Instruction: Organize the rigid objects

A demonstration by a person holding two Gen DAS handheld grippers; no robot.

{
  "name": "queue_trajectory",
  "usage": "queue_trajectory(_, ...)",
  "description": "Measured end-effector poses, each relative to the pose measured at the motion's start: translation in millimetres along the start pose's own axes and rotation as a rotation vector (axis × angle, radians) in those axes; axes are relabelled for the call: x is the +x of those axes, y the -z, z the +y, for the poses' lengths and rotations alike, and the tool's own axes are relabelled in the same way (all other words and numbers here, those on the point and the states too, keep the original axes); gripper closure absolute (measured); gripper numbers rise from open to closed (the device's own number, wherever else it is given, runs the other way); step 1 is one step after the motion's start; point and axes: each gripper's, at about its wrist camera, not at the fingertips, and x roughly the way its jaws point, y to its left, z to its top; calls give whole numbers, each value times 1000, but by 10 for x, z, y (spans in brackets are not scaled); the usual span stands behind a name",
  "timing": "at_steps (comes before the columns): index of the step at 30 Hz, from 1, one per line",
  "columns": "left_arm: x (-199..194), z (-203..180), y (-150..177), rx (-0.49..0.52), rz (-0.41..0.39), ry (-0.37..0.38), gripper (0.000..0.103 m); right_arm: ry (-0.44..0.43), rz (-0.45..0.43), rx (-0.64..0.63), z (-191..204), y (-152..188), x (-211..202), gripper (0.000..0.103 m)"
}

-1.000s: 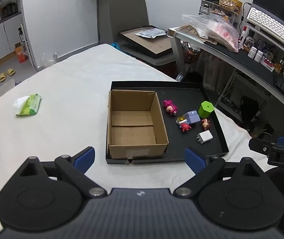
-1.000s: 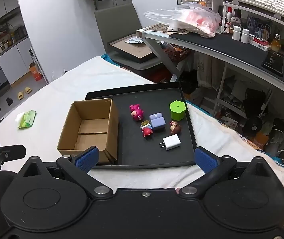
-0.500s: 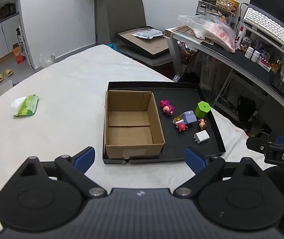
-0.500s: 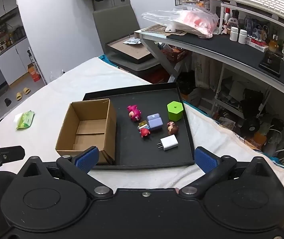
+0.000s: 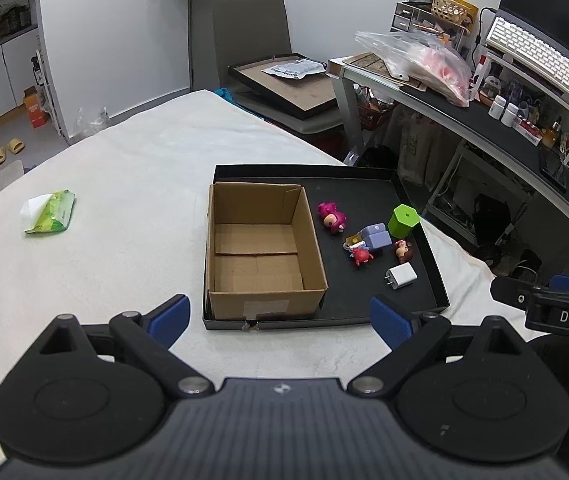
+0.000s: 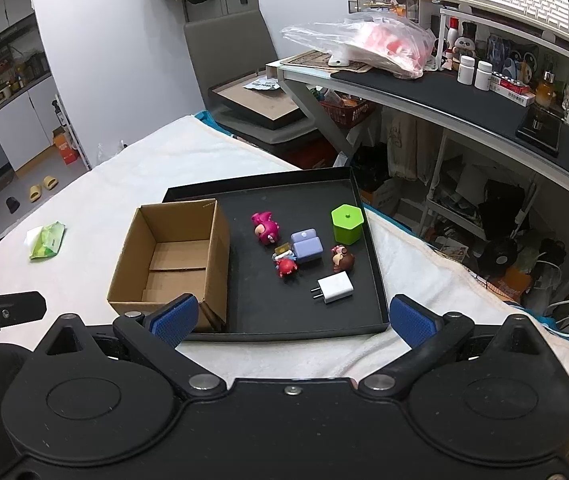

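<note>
A black tray (image 5: pixel 428 272) (image 6: pixel 368 240) lies on the white-covered table. An empty cardboard box (image 5: pixel 262 248) (image 6: pixel 172 260) fills its left part. To the right lie a pink figure (image 5: pixel 331 218) (image 6: pixel 265 227), a lilac block (image 5: pixel 376 236) (image 6: pixel 306 246), a red figure (image 5: pixel 360 255) (image 6: pixel 285 266), a green hexagonal container (image 5: pixel 403 221) (image 6: pixel 347 223), a brown figure (image 5: pixel 403 250) (image 6: pixel 342 259) and a white charger (image 5: pixel 401 276) (image 6: pixel 334 288). My left gripper (image 5: pixel 280 318) and right gripper (image 6: pixel 292 320) both hover open before the tray's near edge, holding nothing.
A green wipes pack (image 5: pixel 50 212) (image 6: pixel 46 240) lies on the table's left. A cluttered desk (image 6: pixel 464 96) with a plastic bag (image 6: pixel 364 44) runs along the right. A chair (image 5: pixel 252 36) carrying a framed board stands beyond the table's far edge.
Both grippers have drawn back and up a little, so the tray and box look slightly smaller and farther. The objects have not moved.
</note>
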Motion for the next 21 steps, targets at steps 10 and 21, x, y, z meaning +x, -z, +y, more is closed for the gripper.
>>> queue_trajectory(10,7,-16,-7,0,3,-7,7,5,-1,-3,9,-6,-5,0)
queue_trajectory(21,6,3,-5,-5,3,-3,7,-2,20,-27,45,-14,-5,0)
